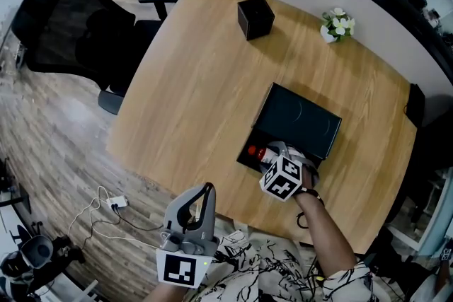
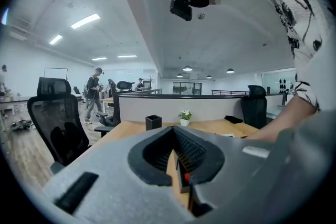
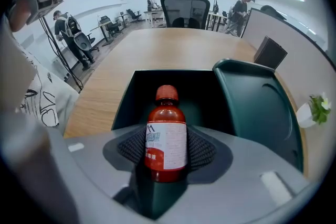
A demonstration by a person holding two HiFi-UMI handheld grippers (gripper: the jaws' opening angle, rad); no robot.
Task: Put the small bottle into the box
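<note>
At the left, the left claw (image 1: pixel 208 187) sits by the near edge of the wooden surface (image 1: pixel 191 81), its tips pressed together on nothing. To the right, the right claw (image 3: pixel 166 145) pinches the small red bottle (image 3: pixel 166 128) by its labelled body, cap pointing down into the open dark box (image 3: pixel 131 99). The lid (image 3: pixel 257 113) lies beside it.

- A light wooden table (image 1: pixel 191 81) with rounded corners carries everything.
- A black cube-shaped open-topped container (image 1: pixel 255 18) stands near the far edge.
- A small white pot of white flowers and green leaves (image 1: pixel 337 25) stands right of the cube, well apart from it.
- An open dark green box (image 3: pixel 128 102) sits near the near edge.
- Its flat dark lid (image 1: pixel 297 120) lies against the box's far side.
- A small black object (image 1: pixel 415 104) rests at the right edge.
</note>
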